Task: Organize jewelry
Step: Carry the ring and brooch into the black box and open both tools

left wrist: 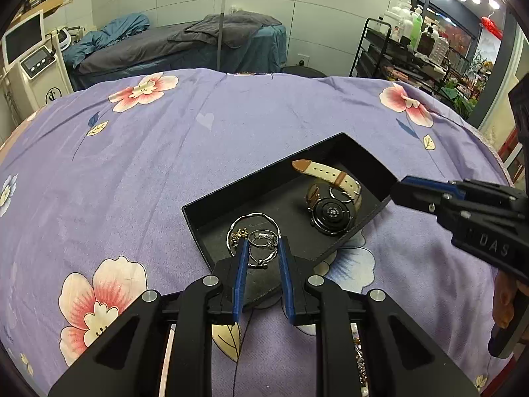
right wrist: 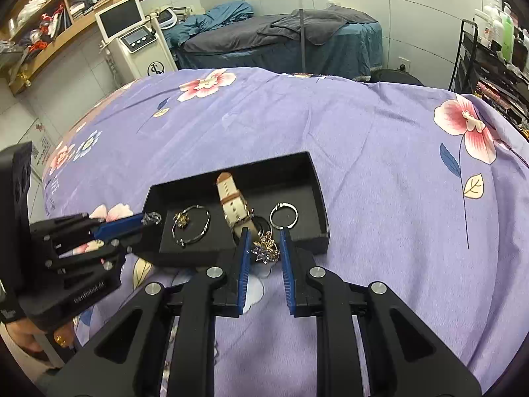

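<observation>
Blue-padded fingers (left wrist: 240, 264) of the left tool (left wrist: 263, 246) are nipped onto a small silver ring (right wrist: 152, 217) above the left end of the black tray (right wrist: 310, 243), while the right tool (right wrist: 264, 235) looks clamped on a gold chain with a purple flower pendant (right wrist: 264, 249) right over the tray's near wall. Both grips are thin and sit at the very tips, so a jolt or early release could drop the ring onto the bangle (right wrist: 207, 221), or let the chain snag the watch (right wrist: 231, 205) or spill onto the floral bed sheet (right wrist: 363, 165)

In the tray (right wrist: 317, 178) on the bedspread (right wrist: 380, 152), bangle (right wrist: 191, 228) lies left of watch (right wrist: 233, 206).
</observation>
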The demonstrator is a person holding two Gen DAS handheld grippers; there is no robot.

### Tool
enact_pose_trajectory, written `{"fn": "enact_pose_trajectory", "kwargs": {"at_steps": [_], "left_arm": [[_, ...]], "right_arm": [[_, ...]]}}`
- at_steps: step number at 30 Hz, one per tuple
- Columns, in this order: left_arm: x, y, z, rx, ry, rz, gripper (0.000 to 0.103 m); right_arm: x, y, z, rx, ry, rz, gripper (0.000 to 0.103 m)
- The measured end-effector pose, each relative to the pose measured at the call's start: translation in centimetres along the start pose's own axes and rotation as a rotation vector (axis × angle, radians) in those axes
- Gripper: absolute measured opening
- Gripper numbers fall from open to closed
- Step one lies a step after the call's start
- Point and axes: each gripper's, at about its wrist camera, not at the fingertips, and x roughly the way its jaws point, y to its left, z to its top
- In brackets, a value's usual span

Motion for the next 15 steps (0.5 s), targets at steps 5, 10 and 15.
{"fn": "enact_pose_trajectory", "kwargs": {"at_steps": [5, 10, 15], "left_arm": [[1.1, -0.1, 0.6, 0.007, 0.018, 0.01, 0.018], [1.8, -0.4, 0.7, 0.021, 0.02, 0.028, 0.018], [1.7, -0.4, 0.6, 0.022, 0.013, 0.041, 0.039]], "right_arm": [[1.4, -0.3, 1.3, 0.026, 0.001, -0.008, 0.019], [2.7, -0.4, 1.8, 0.029, 0.005, -0.028, 0.019], [2.9, -0.3, 1.8, 0.031, -0.013, -0.039, 0.032]]}}
